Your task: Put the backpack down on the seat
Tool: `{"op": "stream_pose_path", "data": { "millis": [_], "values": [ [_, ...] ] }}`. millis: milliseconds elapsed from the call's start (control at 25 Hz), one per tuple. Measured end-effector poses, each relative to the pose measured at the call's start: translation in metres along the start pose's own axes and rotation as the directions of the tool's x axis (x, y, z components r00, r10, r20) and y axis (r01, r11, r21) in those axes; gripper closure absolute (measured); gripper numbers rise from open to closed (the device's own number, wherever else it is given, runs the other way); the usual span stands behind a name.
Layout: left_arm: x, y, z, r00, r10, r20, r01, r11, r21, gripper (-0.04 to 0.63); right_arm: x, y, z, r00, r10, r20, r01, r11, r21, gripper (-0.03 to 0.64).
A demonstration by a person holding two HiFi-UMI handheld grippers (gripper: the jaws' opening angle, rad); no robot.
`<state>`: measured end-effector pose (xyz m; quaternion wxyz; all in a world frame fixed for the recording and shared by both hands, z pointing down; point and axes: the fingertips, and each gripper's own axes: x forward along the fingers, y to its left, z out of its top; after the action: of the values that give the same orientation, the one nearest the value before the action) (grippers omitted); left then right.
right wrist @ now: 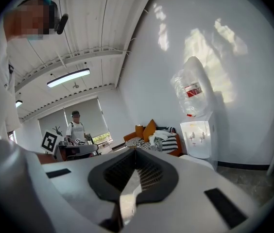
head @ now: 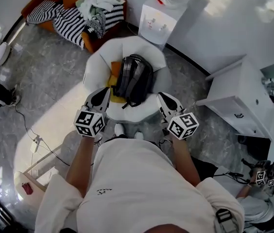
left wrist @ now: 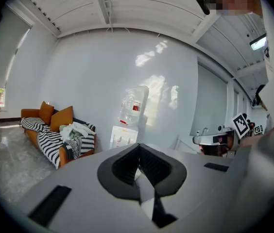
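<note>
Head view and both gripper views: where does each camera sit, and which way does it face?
Head view: on the person's head, looking steeply down at the backpack on the white seat; torso, forearms, left gripper and right gripper show.
Left gripper view: on the left gripper, facing nearly level at the wall; its shut jaws show.
Right gripper view: on the right gripper, facing likewise; shut jaws show.
Shared: all three show the water dispenser and orange sofa.

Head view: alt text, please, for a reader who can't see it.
A black backpack lies on a round white seat, seen from above. The left tongs and right tongs, both shut and empty, flank the seat's near edge.
</note>
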<state>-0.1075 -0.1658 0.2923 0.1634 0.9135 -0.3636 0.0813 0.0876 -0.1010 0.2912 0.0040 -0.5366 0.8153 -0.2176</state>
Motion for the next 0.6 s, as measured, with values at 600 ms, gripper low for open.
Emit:
{"op": "stream_pose_path", "data": {
  "millis": [600],
  "values": [
    [-0.016,-0.028,-0.007,0.998,0.068,0.014,-0.068,0.998,0.0,0.578,-0.025,-0.005,-0.001,0.999,0.035,-0.01,-0.035,0.999,-0.031,0.594]
  ]
}}
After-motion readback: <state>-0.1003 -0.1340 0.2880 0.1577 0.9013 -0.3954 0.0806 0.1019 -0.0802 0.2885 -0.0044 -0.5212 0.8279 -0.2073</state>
